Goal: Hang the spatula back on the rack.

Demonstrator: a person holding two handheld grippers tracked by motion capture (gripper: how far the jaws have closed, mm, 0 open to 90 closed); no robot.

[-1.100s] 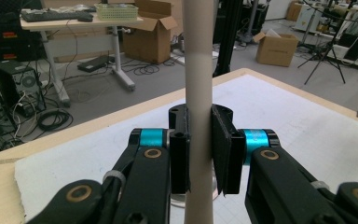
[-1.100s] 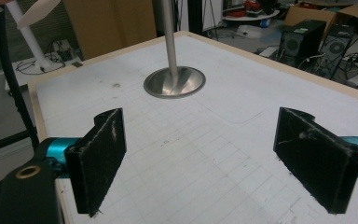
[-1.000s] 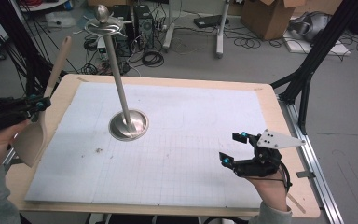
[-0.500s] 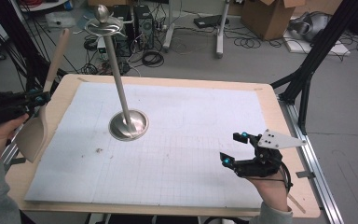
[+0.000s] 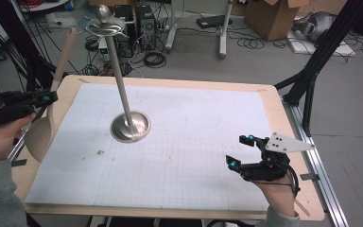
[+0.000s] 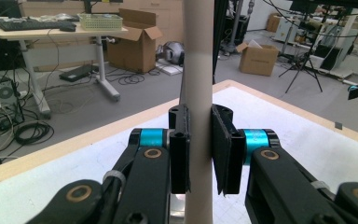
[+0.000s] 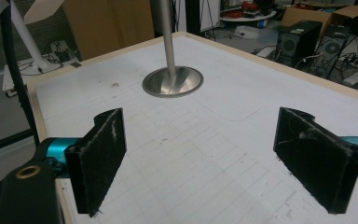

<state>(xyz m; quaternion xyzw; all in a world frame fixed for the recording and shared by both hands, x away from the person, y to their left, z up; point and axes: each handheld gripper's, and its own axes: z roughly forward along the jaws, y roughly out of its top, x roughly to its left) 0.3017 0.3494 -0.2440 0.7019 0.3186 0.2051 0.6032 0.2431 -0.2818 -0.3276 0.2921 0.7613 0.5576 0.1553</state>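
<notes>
Left gripper (image 6: 199, 149) clamped the wooden spoon (image 5: 47, 118) mid-handle, over the table's (image 5: 179, 84) left edge; light, stiff, smooth (might pivot). Right gripper (image 7: 214, 158) hovered wide open, empty.

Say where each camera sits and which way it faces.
High view: above the person's side, looking forward and down on the table; both hands and forearms show.
Left gripper view: on the left gripper, facing along the jaws clamped on the spoon.
Right gripper view: on the right gripper, jaws open, facing the stand.
High and right gripper views share the stand.
</notes>
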